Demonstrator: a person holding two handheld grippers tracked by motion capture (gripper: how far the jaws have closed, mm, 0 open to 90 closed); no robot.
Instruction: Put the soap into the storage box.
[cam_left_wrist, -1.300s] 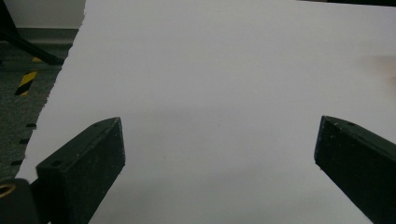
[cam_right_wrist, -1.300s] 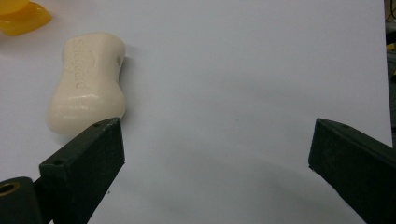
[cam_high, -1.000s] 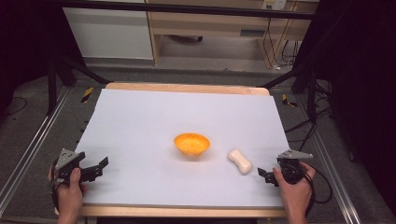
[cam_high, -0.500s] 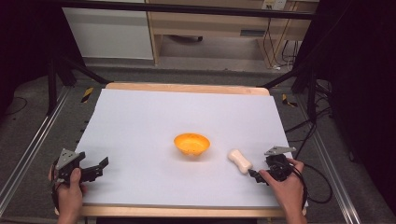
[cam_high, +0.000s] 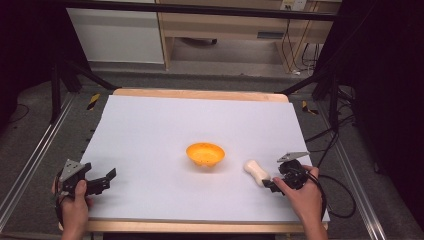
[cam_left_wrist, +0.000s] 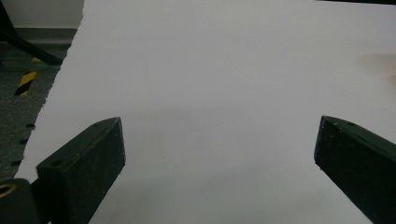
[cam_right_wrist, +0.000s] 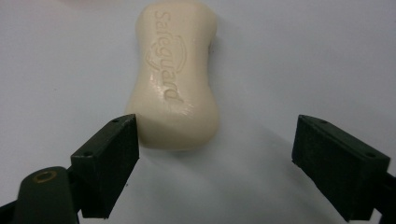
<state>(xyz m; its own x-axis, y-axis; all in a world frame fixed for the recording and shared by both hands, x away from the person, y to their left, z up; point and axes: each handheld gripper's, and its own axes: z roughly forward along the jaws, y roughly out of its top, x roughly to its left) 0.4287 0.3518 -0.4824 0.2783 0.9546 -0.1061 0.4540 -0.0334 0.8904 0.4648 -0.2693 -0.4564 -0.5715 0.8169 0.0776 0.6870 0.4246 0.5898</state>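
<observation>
Soap lies on the white table cover in the high view, right of the orange bowl; my right gripper sits at its near end, my left gripper well apart near the left edge. Left gripper view: my jaws spread wide over bare cover. Right gripper view: jaws apart, the soap just ahead, its near end beside one jaw, nothing clamped.

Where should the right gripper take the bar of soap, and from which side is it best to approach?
Grip the bar of soap at its narrow waist, across the short width. It lies flat, end-on to the right gripper, whose open jaws are wider than the bar. Probably advance further along its length, then close.
</observation>
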